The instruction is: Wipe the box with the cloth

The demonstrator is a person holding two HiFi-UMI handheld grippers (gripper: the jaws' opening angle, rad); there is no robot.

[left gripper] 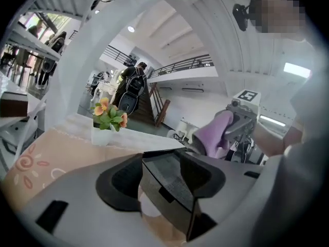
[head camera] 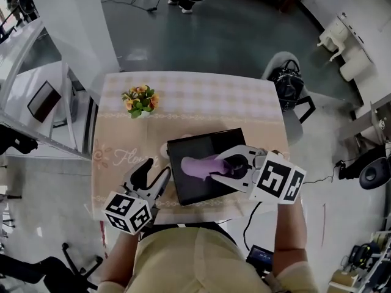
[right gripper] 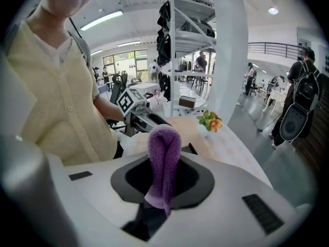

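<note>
A flat black box (head camera: 197, 192) lies on the table near its front edge. Above the box's top hangs a purple cloth (head camera: 199, 166), and my right gripper (head camera: 220, 170) is shut on it. In the right gripper view the cloth (right gripper: 164, 156) stands up folded between the jaws of the right gripper (right gripper: 163, 178). My left gripper (head camera: 156, 170) sits just left of the box, jaws apart. In the left gripper view the box's near corner (left gripper: 172, 175) shows between the spread jaws of the left gripper (left gripper: 164, 183), with no pad pressing on it. The cloth (left gripper: 216, 133) hangs beyond it.
A small pot of orange flowers (head camera: 140, 101) stands at the table's back left. The table (head camera: 208, 96) has a pale checked cover with a beige runner. A chair with a black bag (head camera: 288, 82) stands off the right corner. White shelving (head camera: 43, 96) lines the left.
</note>
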